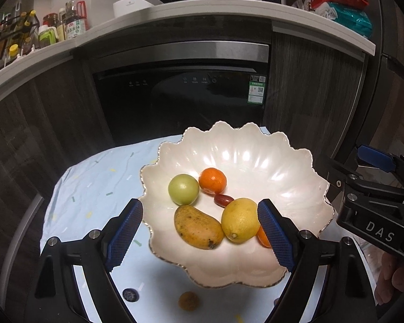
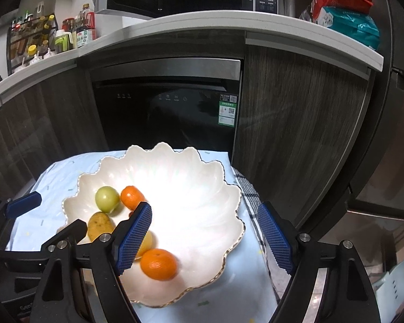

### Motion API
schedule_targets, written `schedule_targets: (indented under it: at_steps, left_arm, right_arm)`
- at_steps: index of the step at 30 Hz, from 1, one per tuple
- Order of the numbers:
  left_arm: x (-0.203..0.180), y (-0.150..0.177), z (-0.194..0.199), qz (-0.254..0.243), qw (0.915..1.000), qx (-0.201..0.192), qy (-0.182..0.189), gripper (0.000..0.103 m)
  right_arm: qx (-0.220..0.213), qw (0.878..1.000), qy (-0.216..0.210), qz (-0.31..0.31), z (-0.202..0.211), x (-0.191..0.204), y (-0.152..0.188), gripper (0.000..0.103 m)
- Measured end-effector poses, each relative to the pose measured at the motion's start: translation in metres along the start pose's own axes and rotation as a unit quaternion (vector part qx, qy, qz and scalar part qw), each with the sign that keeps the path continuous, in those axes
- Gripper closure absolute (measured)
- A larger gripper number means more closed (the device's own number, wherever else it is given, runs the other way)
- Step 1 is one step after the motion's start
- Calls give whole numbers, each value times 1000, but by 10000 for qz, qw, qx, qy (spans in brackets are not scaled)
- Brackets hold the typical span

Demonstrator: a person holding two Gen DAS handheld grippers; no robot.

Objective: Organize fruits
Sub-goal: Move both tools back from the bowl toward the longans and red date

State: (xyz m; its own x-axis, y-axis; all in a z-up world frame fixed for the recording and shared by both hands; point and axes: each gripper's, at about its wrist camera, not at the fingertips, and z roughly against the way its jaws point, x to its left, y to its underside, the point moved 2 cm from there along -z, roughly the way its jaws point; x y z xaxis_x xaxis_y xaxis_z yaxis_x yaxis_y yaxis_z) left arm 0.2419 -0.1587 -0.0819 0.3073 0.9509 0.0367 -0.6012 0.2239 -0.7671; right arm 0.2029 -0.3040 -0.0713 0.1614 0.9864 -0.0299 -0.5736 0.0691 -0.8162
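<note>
Both your left gripper (image 1: 200, 231) and right gripper (image 2: 210, 237) hover with jaws wide and empty above the scalloped bowl (image 1: 291, 177), where the mango (image 1: 198, 227) and lemon (image 1: 239, 219) already sit gathered toward six o'clock.

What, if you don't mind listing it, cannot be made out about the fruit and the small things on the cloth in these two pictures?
- Second orange: left wrist view, mostly behind a finger of the left hand-held gripper.
- Lemon: right wrist view, largely behind a finger of the right hand-held gripper.
- Brown lump and dark disc on the cloth: left wrist view, too dim and blurred to identify.
- Small red fruit: too small to name.
</note>
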Motion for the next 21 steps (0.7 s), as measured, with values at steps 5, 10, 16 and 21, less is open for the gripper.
schedule_targets:
  at_steps: [5, 10, 16, 21]
  left_arm:
    - [6, 1, 14, 37, 10000, -68, -33, 16]
    - [10, 2, 27, 73, 9998, -156, -49, 16]
    - [17, 5, 42, 113, 9996, -243, -63, 16]
    - [22, 8, 52, 154, 9994, -305, -80, 16]
  right_arm:
    - [-70, 10000, -18, 34, 13, 7, -1, 22]
    - [-148, 9999, -16, 63, 27, 13, -2, 22]
    - [-209, 9997, -19, 97, 41, 20, -1, 22]
    - [-244, 9996, -17, 132, 51, 26, 0, 22]
